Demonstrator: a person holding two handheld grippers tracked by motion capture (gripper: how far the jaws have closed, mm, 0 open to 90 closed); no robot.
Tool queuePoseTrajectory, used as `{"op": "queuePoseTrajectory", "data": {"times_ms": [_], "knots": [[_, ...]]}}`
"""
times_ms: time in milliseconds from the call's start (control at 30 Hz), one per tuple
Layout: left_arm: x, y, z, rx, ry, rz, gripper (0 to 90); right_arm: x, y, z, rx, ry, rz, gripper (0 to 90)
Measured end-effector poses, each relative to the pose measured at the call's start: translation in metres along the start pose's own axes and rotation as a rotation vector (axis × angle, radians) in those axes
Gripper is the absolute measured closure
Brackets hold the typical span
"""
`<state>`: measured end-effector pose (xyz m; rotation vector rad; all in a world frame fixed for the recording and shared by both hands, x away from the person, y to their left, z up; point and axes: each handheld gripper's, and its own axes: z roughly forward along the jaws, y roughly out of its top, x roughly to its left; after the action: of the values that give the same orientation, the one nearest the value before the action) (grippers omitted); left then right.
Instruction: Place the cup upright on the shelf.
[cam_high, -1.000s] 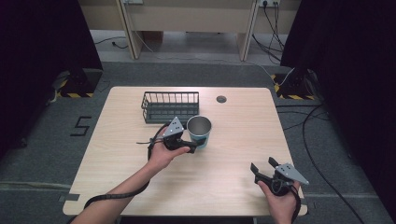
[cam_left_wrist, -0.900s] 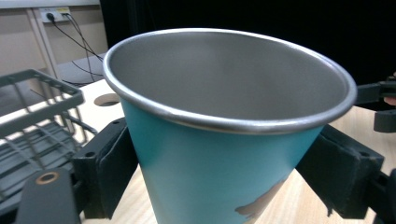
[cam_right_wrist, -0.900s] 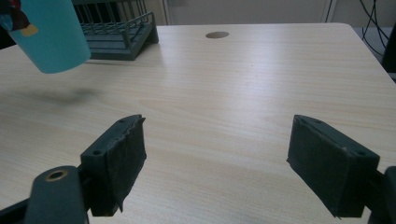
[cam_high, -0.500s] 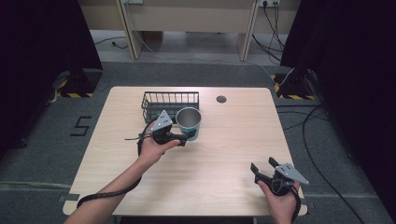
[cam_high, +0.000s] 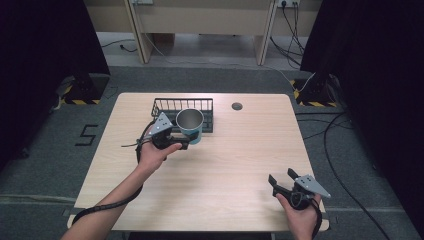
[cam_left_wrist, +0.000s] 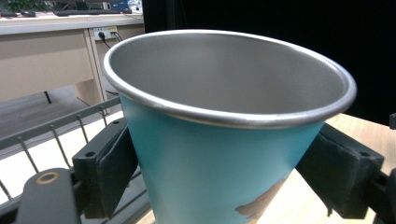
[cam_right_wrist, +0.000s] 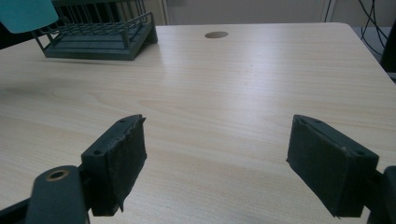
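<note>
In the high view, the left gripper (cam_high: 186, 141) held a teal metal cup (cam_high: 190, 125) upright, its jaws clamped on the cup's lower wall. The cup hung at the front edge of the black wire basket (cam_high: 170, 106), which sat at about 12 o'clock on the light wooden table (cam_high: 240, 160). A round cable hole (cam_high: 237, 106) lay at about 1 o'clock, just right of the basket. The right gripper (cam_high: 281, 179) rested near the table's front edge at about 5 o'clock, well apart from the cup, its jaws spread wide and holding nothing.

In the left gripper view, the cup (cam_left_wrist: 224, 154) filled the space between both black pads, its steel rim and inside bare; a brownish mark showed low on the teal wall, too partial to read. Basket wires (cam_left_wrist: 56, 135) ran at 9 o'clock.

In the right gripper view, the wide jaws framed bare table (cam_right_wrist: 215, 116); the basket (cam_right_wrist: 98, 32) stood at 11 o'clock, with a corner of the cup (cam_right_wrist: 25, 14) beside it and the hole (cam_right_wrist: 216, 34) at 12 o'clock.
</note>
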<state>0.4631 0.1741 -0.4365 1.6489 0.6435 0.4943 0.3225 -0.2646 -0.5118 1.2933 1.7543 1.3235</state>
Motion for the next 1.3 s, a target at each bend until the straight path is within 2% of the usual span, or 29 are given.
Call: {"op": "queuePoseTrajectory", "data": {"times_ms": [367, 633, 1100, 1300], "knots": [[0.012, 0.004, -0.007, -0.008, 0.037, 0.0, 15.9, 0.001, 0.0, -0.001, -0.001, -0.003, 0.002, 20.6], [0.028, 0.009, -0.009, -0.024, 0.088, -0.027, 15.9, 0.001, 0.0, -0.001, -0.004, -0.005, 0.005, 21.6], [0.044, 0.019, -0.007, -0.046, 0.141, -0.034, 15.9, 0.001, 0.0, -0.001, -0.003, -0.005, 0.002, 22.0], [0.05, 0.022, -0.004, -0.049, 0.163, -0.056, 15.9, 0.001, 0.0, -0.001, -0.004, -0.004, 0.002, 22.0]]}}
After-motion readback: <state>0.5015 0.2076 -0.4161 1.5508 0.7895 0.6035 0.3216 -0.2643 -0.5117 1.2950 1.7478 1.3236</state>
